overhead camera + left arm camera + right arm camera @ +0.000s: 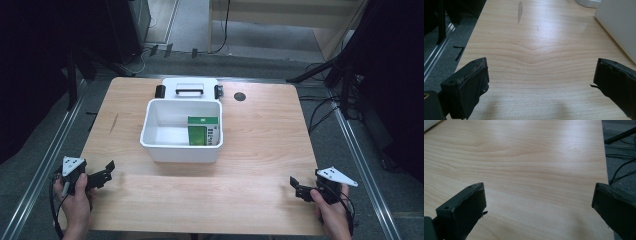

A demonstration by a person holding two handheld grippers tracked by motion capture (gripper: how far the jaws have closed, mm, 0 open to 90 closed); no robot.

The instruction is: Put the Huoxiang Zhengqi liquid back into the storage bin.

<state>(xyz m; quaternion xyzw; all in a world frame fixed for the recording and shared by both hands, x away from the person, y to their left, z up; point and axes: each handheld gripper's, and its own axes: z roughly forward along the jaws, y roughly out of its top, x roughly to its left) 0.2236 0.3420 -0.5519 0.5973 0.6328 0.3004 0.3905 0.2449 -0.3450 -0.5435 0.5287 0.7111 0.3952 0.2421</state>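
- The left gripper [102,176] is resting at the near left corner of the table [260,200], held in the person's left hand [76,199]; its jaws are standing wide apart with nothing between them, as the left gripper view is showing bare wood between the two black pads [471,87].
- The right gripper [299,189] is sitting at the near right corner in the right hand [332,210], its jaws likewise spread wide and holding nothing, and it is pointing inward across the wood.
- Farther in, at the middle of the table, a white bin [182,150] is standing open, well apart from both grippers.
- Inside the bin, a green carton [202,131] is lying against the right wall, its long axis seeming to run from near to far.
- The carton is lying forward and to the right of the left gripper, forward and to the left of the right one; being on the bin's right side, it is probably an easier reach for the right gripper, coming down from above over the rim.
- Beyond the bin, a white lid [190,90] with a handle and black clips is lying flat, touching or just behind the far wall.
- A small dark round hole [240,96] is showing in the table just right of the lid.
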